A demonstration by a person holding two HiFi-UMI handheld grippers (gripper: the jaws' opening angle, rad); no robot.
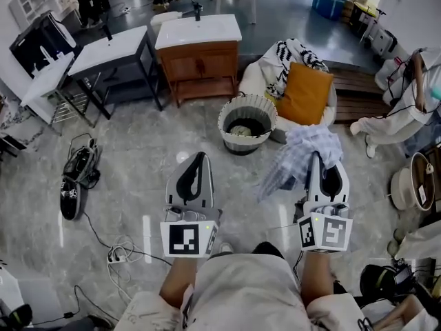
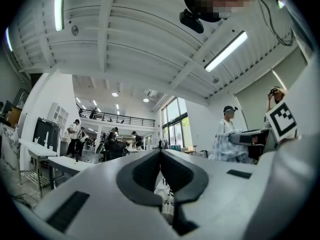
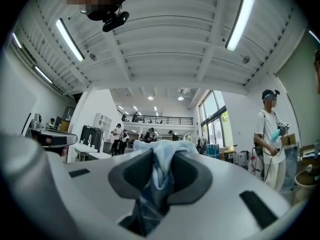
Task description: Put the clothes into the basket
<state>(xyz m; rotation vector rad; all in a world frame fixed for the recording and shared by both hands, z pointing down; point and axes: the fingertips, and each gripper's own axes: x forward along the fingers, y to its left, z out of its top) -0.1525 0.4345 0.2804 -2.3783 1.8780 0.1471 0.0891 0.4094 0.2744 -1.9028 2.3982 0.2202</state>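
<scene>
A round striped basket (image 1: pixel 247 121) stands on the marble floor ahead of me, with some cloth lying in it. My right gripper (image 1: pixel 315 158) is shut on a blue-and-white plaid garment (image 1: pixel 303 152), which bunches over its tip and hangs down to the left, to the right of the basket and nearer to me. In the right gripper view the plaid garment (image 3: pixel 159 170) is pinched between the dark pads (image 3: pixel 187 176). My left gripper (image 1: pixel 200 158) is held level beside it, left of the basket. Its jaws meet at the tip with nothing in them (image 2: pixel 160 153).
Behind the basket is a white beanbag with an orange cushion (image 1: pixel 304 92) and a black-and-white patterned cloth (image 1: pixel 288 55). A wooden vanity (image 1: pixel 200 59) stands at the back. A person (image 1: pixel 403 109) bends at the right. Shoes (image 1: pixel 74 179) and cables (image 1: pixel 121 251) lie at the left.
</scene>
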